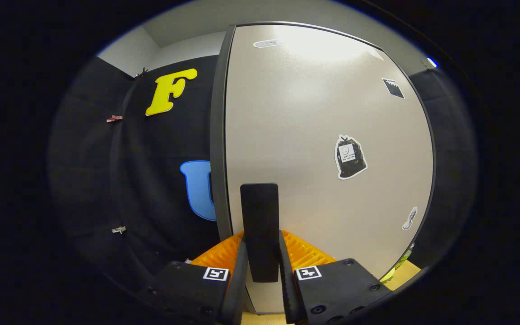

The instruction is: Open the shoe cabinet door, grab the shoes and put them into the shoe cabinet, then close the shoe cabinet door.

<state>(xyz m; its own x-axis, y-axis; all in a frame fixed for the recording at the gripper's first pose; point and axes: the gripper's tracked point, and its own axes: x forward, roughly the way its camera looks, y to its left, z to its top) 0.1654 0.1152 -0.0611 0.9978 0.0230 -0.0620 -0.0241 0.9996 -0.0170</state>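
- Closest up is the gripper (262, 271), its two fingers clamped from either side on one tall dark handle (260, 225) that stands upright between them.
- The handle sits on the shoe cabinet door (323, 135), right near the door's left edge, low down.
- The door itself is a pale beige panel with a thin dark frame around it (there's a bright glare spot up near the top).
- Stickers on the door: I count five. One pale oval near the top edge, one dark square-ish one at the upper right, a small pale one near that corner, one dark bag-shaped one (350, 157) around the middle right, and a small light one low on the right.
- Left of the door is the black cloth wall (151, 189), with two small clips (114, 118) pinned on it.
- A strip of light wood floor (406, 273) shows past the door's lower right corner.
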